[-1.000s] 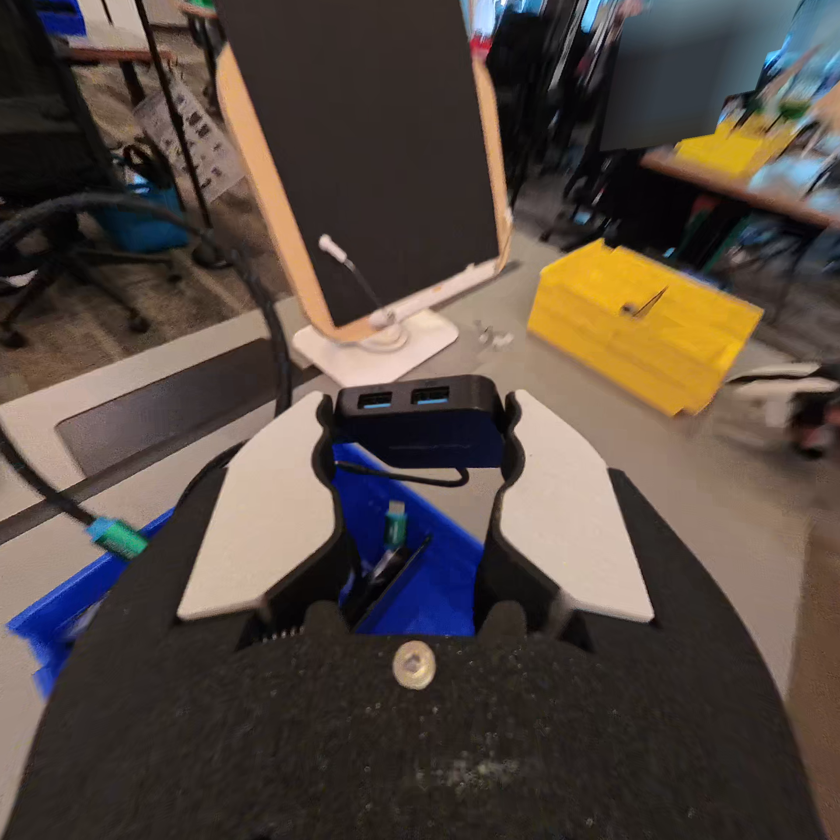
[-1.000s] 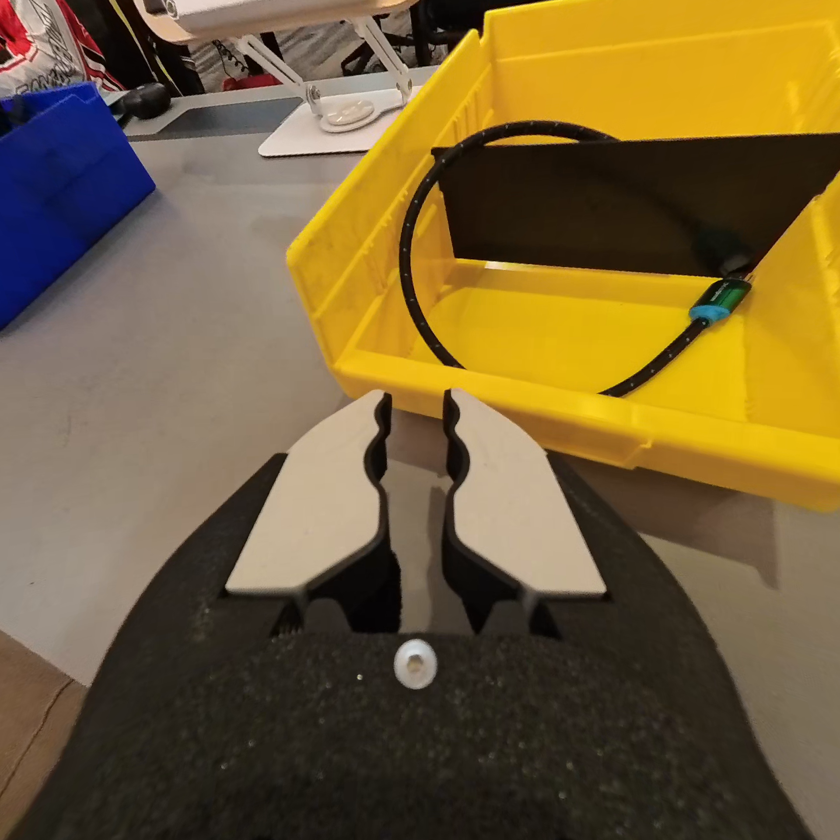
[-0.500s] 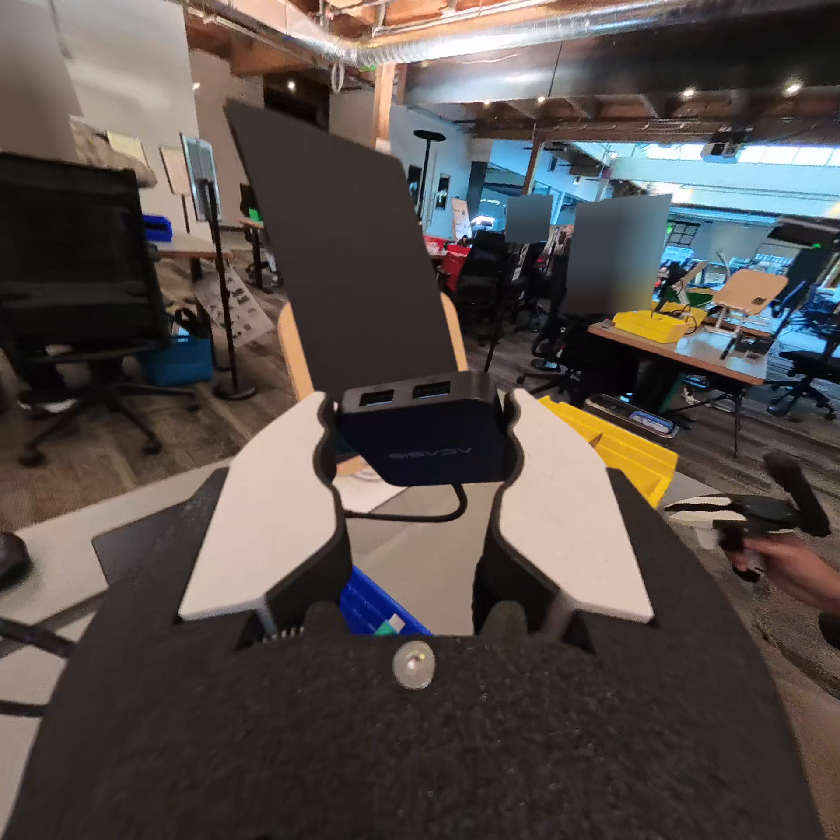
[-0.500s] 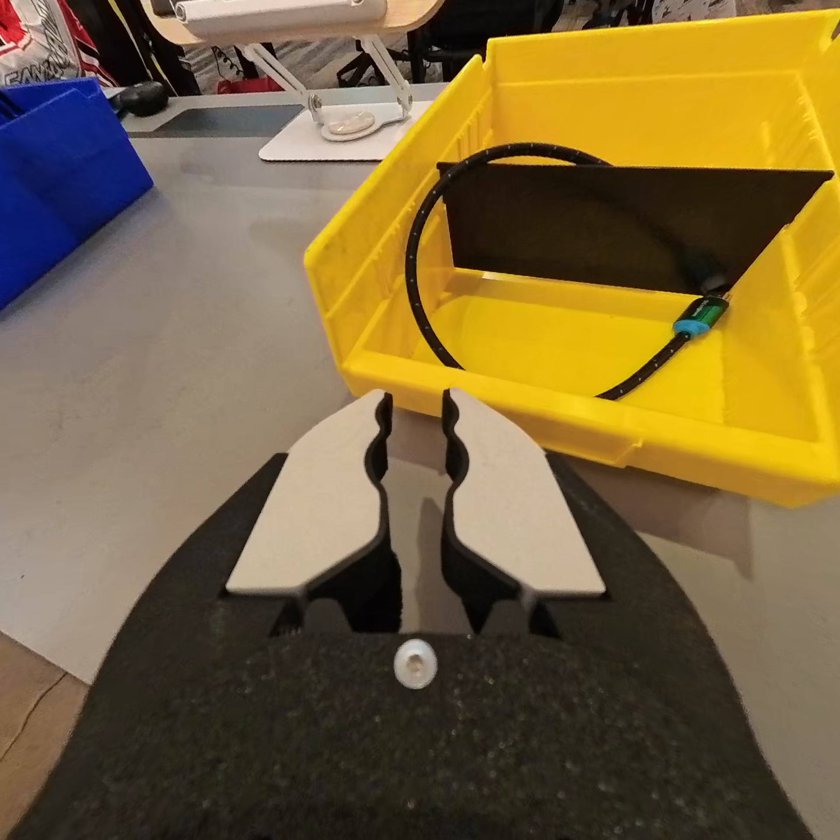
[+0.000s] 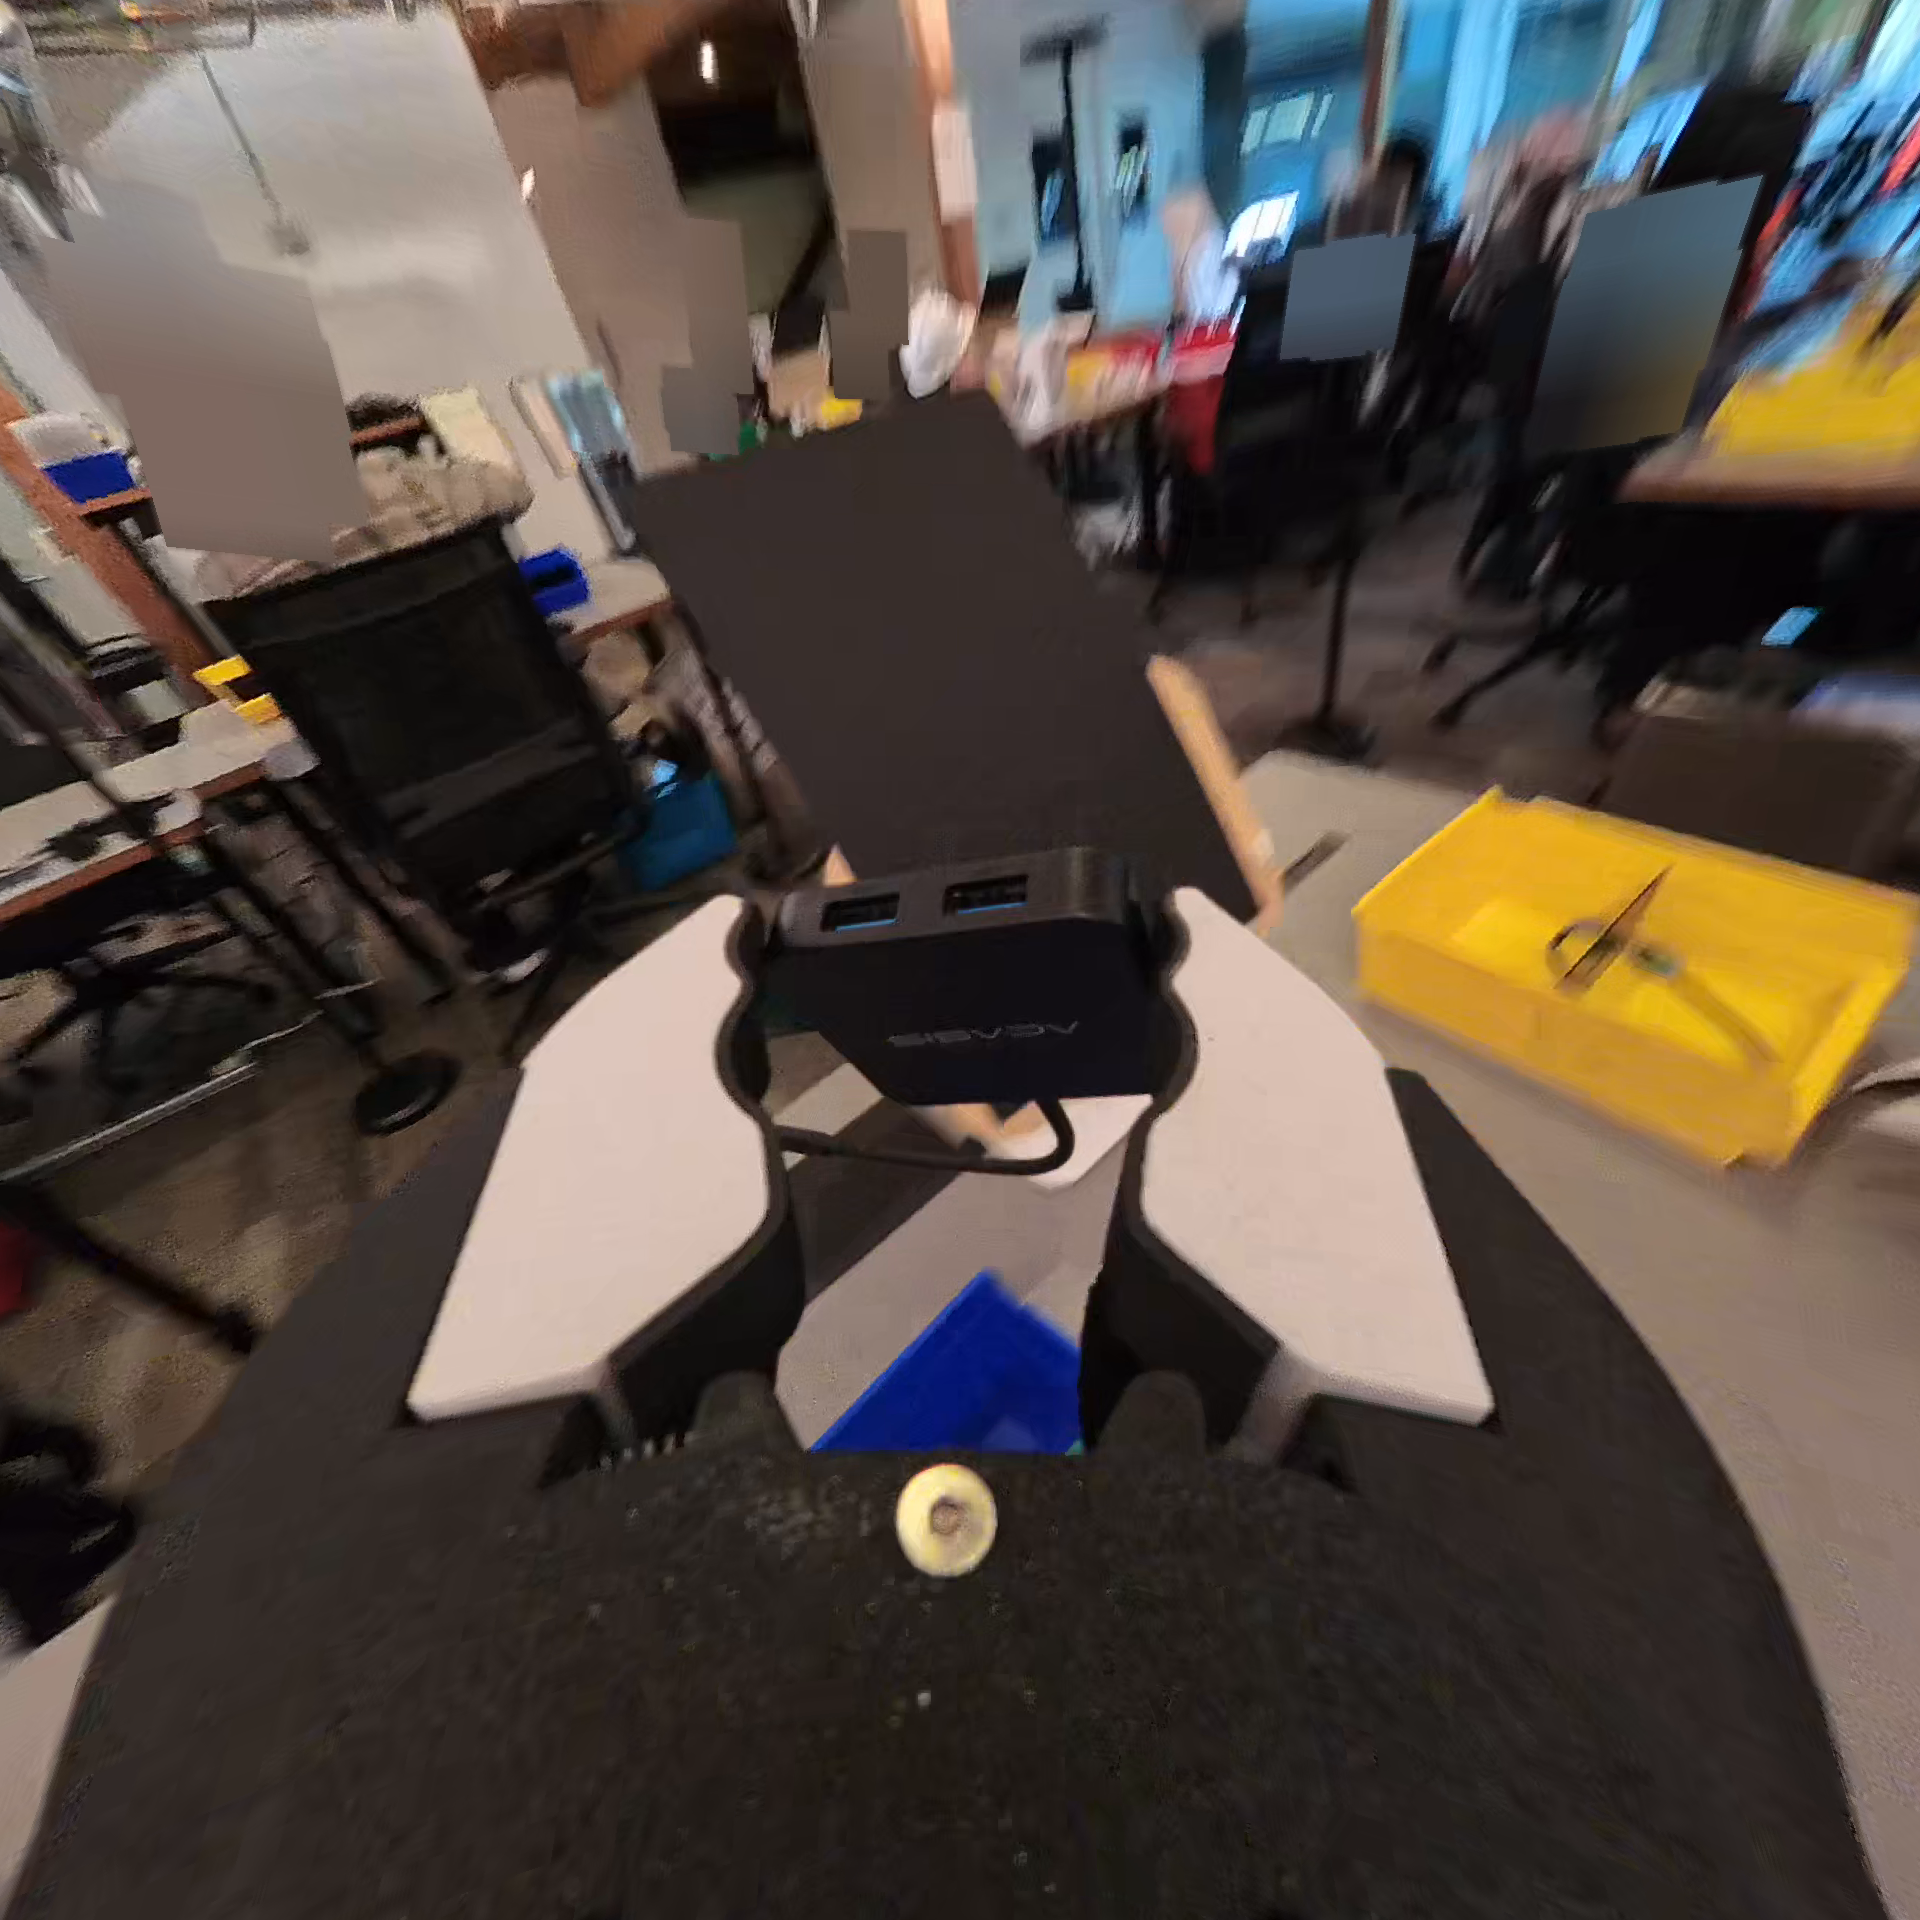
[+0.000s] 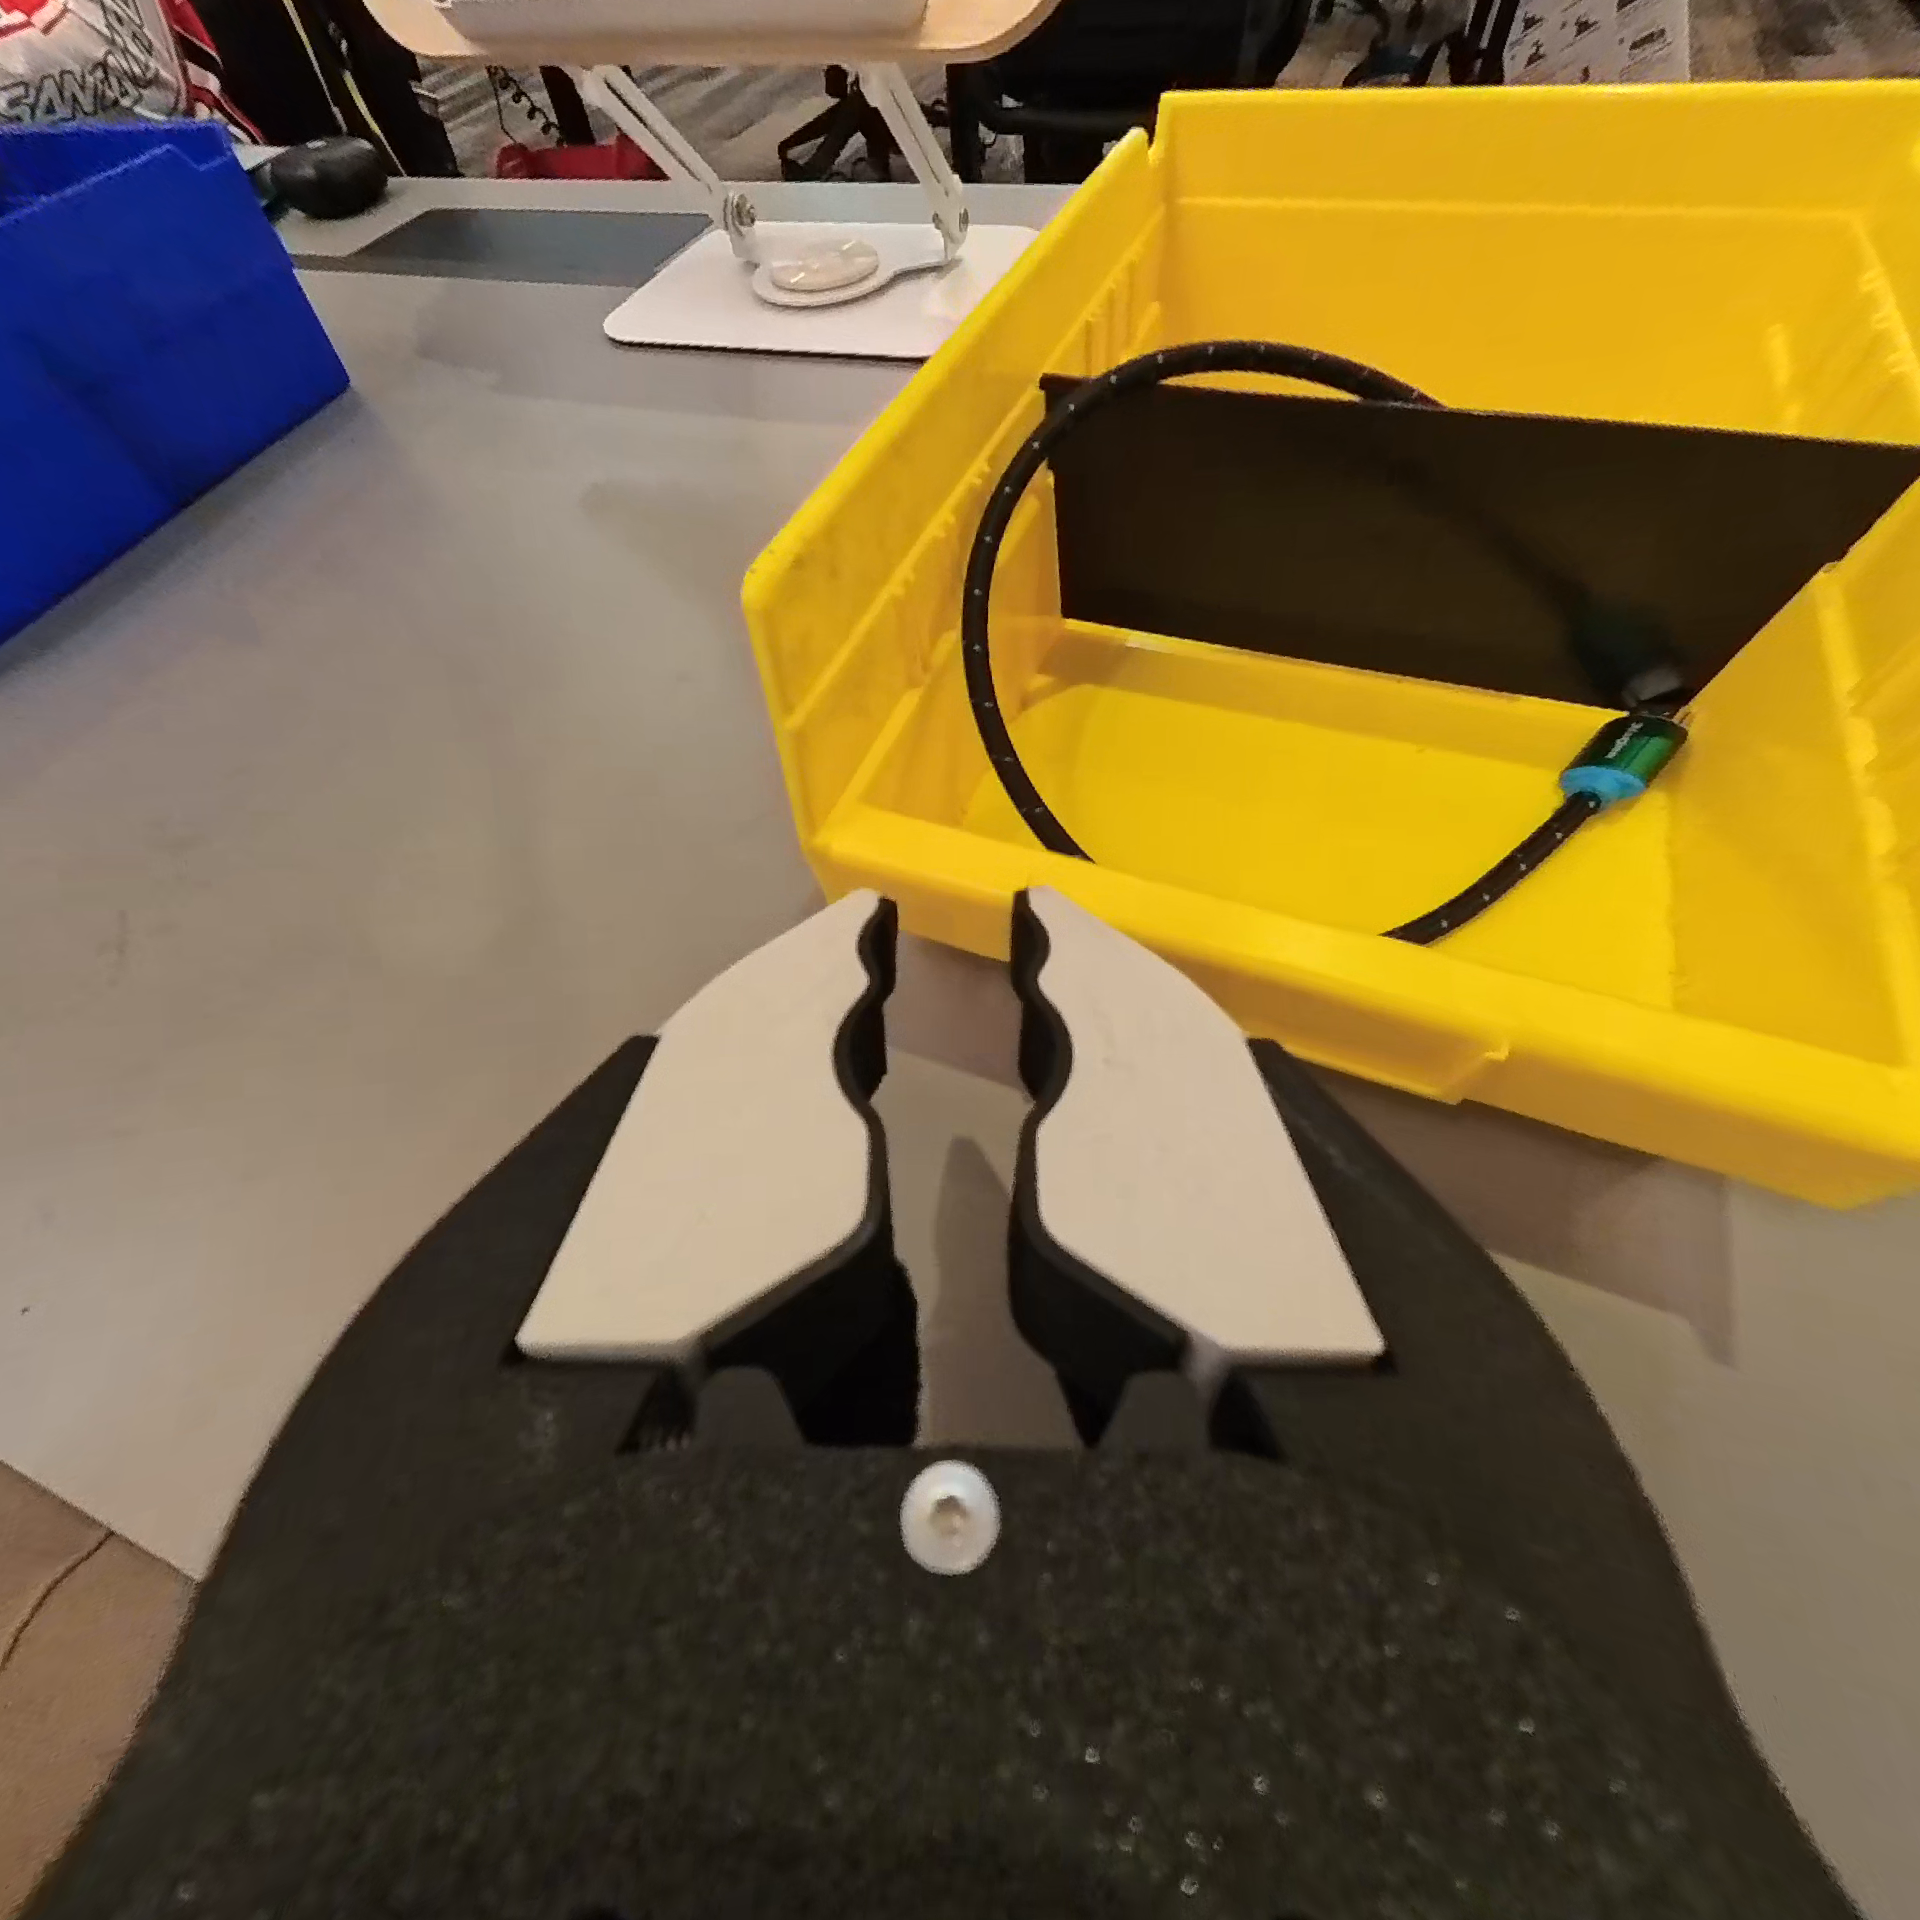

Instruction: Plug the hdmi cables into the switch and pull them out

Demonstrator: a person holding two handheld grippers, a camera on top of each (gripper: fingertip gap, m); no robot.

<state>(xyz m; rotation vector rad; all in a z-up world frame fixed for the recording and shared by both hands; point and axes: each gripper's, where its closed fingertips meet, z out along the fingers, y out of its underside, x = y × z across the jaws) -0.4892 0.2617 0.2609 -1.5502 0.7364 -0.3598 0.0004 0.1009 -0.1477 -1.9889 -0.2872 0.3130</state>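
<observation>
Left gripper (image 5: 961, 940) clamps a small black rectangular plastic switch box (image 5: 961, 987) between its white fingertips, held up in the air above the grey tabletop (image 5: 1662, 1351). Two blue-lined ports on the box's far edge face away from the camera. A thin black lead (image 5: 935, 1155) loops under the box between the fingers. Below the held box, a corner of a blue plastic bin (image 5: 961, 1382) shows through the gap near the gripper base. Behind the box stands a dark flat panel with a light wood edge (image 5: 914, 665). Off to the right on the table sits a yellow plastic bin (image 5: 1621, 977); its contents are blurred in this view. Background is motion-blurred.

Right gripper (image 6: 945, 925) is empty, fingers at a narrow gap, not touching, hovering low over the grey tabletop (image 6: 416, 727) just in front of the yellow plastic bin's (image 6: 1247, 997) near wall. Far left, the blue plastic bin (image 6: 135, 353) sits well apart. At top centre, a white stand base (image 6: 810, 286). Inside the yellow bin's front compartment lies a black braided hdmi cable (image 6: 977, 644), arching over a black divider panel (image 6: 1455, 540), its green-and-blue plug (image 6: 1621, 764) resting near the bin's right side.
</observation>
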